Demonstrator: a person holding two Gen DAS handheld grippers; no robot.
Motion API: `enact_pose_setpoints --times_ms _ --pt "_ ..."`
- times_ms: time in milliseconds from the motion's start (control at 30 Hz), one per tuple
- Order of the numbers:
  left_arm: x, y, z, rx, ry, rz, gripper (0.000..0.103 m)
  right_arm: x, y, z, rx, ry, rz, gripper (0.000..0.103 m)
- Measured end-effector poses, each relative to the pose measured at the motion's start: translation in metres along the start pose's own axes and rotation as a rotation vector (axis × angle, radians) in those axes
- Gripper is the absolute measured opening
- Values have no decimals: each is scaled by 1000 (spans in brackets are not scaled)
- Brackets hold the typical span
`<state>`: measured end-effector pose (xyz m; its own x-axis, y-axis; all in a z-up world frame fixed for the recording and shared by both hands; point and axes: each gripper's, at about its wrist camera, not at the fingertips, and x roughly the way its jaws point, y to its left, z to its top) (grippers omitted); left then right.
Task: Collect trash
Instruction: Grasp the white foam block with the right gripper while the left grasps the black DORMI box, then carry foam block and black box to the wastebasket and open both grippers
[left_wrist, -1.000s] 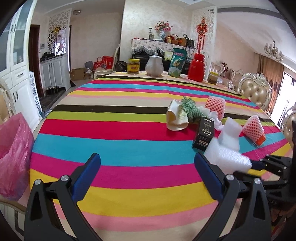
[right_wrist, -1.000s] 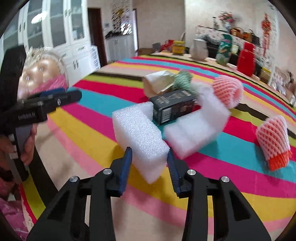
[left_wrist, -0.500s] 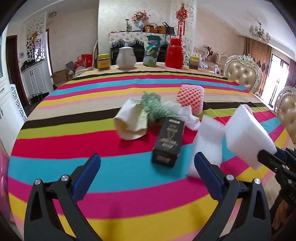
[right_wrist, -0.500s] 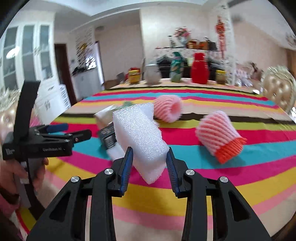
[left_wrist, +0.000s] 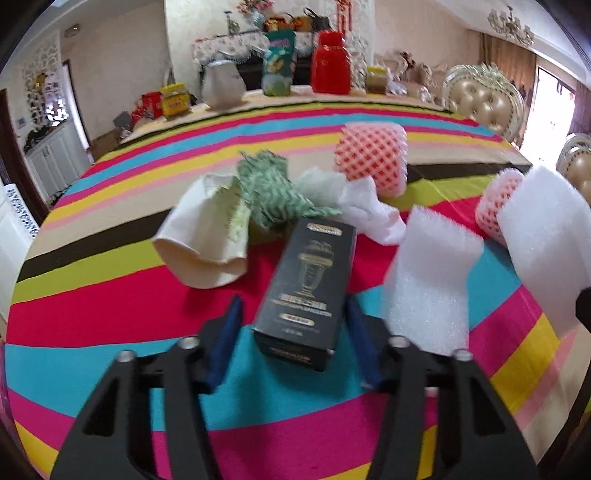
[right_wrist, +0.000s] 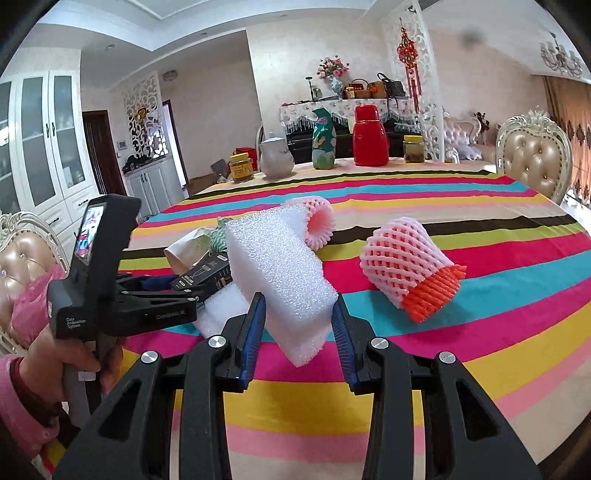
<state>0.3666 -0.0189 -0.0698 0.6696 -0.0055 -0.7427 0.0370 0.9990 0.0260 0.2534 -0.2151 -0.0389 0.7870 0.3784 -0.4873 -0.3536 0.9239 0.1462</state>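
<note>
A dining room with pale patterned walls and tufted chairs frames a round table under a rainbow-striped tablecloth (left_wrist: 110, 306); along its far edge, at the top of both views, stand a red thermos (right_wrist: 369, 134), a white teapot (right_wrist: 275, 157) and a yellow-lidded jar (right_wrist: 241, 168).

My left gripper (left_wrist: 291, 332) fills the lower centre of the left wrist view, its blue-padded jaws closing around the near end of a black carton (left_wrist: 308, 291) that lies on the cloth. The right pad sits at the carton's edge, while a sliver of cloth shows between the left pad and the box, so the jaws are not yet clamped on it. Just beyond the carton, at mid-frame, the rest of the trash is bunched together: a crumpled cream paper bag (left_wrist: 207, 240), a green-and-white shredded wad (left_wrist: 273, 192), white tissue (left_wrist: 369, 210) and a pink foam fruit net (left_wrist: 371, 157). A white foam slab (left_wrist: 428, 280) lies just right of the carton.

My right gripper (right_wrist: 297, 328), at the lower centre of the right wrist view, is clamped on a white foam block (right_wrist: 280, 273) and holds it tilted above the table. To the right of it in that view, a second pink fruit net with an orange end (right_wrist: 410, 269) lies on the red and blue stripes. At the left edge, my hand (right_wrist: 70, 365) in a pink sleeve grips the left tool's handle.
</note>
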Motion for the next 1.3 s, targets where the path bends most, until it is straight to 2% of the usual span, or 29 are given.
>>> enact_pose_setpoints --times_ms 67,200,667,1000,1300 --pt "-6 0 -1 2 -32 1 37 0 1 0 -8 -1 -3 36" --pt "-23 -2 -8 8 -84 19 37 -2 1 -1 -2 -2 -3 36" --pt "-94 11 -46 -74 -228 28 37 -5 5 -2 -27 -12 -7 36" --pt "-115 14 -68 -85 -244 22 38 -6 16 -3 -73 -18 -4 36" --pt "-140 34 -87 -127 -277 35 38 -5 55 -3 -164 -6 49 36"
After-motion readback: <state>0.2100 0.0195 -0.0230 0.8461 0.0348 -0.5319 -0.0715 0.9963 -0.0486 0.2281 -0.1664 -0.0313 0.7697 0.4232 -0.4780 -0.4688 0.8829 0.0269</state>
